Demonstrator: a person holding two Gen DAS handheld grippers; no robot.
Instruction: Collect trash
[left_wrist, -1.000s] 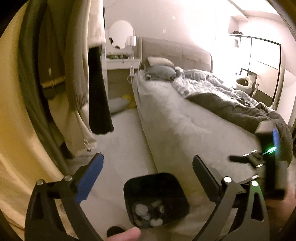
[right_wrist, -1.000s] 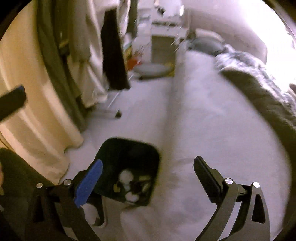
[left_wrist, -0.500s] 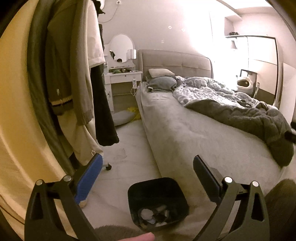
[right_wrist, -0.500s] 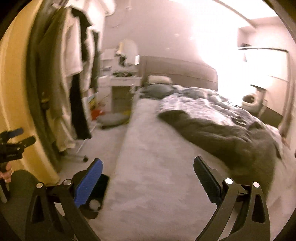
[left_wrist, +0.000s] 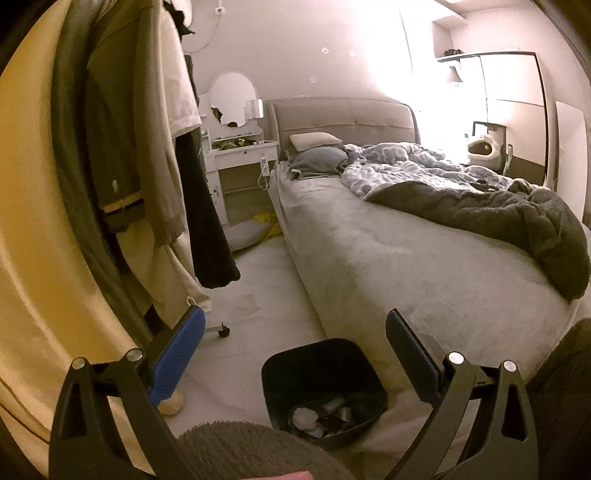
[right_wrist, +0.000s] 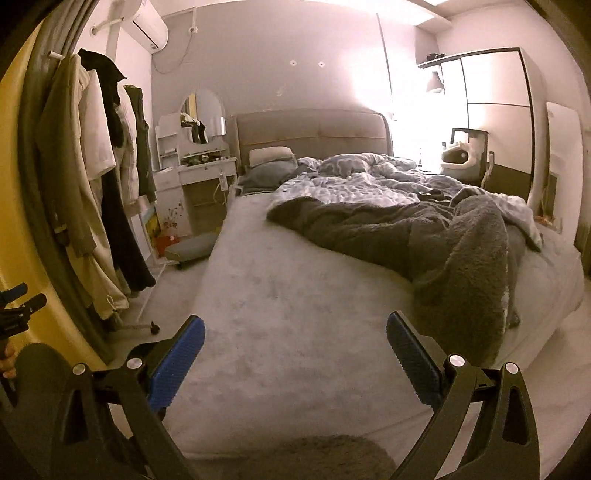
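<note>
Hanging clothes (left_wrist: 147, 155) fill the far left, a rack caster (left_wrist: 222, 331) on the floor below them. Farther back stands a white vanity table (left_wrist: 243, 155) with an oval mirror (left_wrist: 232, 98). The left gripper (left_wrist: 295, 354) is spread wide and empty above the black trash bin (left_wrist: 321, 384), which sits upright on the floor, mouth up, just beside the bed (left_wrist: 406, 258), crumpled paper inside. Right of it, the right gripper (right_wrist: 295, 354) hangs spread, empty, over the mattress; a dark blanket (right_wrist: 424, 236) lies far right.
</note>
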